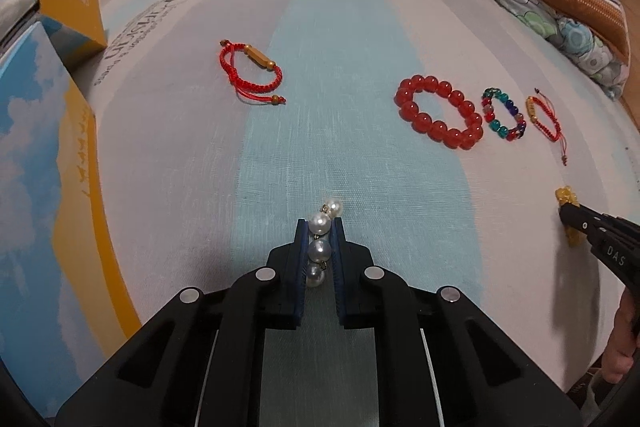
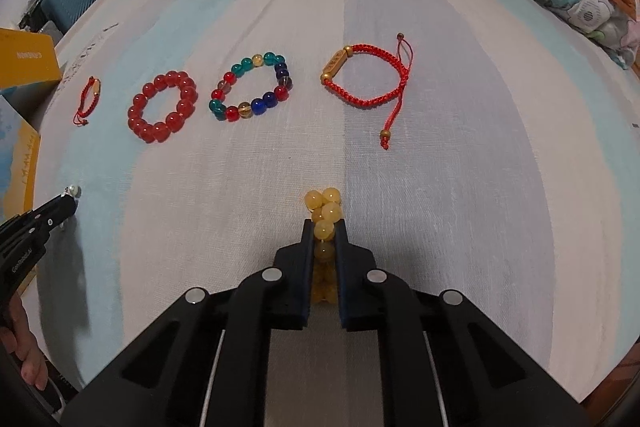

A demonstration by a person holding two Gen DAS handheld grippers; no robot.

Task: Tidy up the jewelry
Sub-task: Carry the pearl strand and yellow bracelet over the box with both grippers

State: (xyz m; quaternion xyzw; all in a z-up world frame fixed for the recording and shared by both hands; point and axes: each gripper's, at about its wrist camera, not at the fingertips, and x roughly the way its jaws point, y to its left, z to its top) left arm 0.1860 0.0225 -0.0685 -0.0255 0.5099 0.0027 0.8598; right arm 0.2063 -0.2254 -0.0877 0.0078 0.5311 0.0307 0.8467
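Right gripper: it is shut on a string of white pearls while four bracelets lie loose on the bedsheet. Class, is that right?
Not quite. The right gripper is shut on the yellow bead bracelet, as the right wrist view shows; four bracelets do lie loose on the bedsheet.

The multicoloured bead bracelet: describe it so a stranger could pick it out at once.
Start from the striped bed sheet and find the row of bracelets lying across it. The multicoloured bead bracelet lies between the red bead bracelet and the larger red cord bracelet. It alone mixes teal, red, blue and amber glassy beads.
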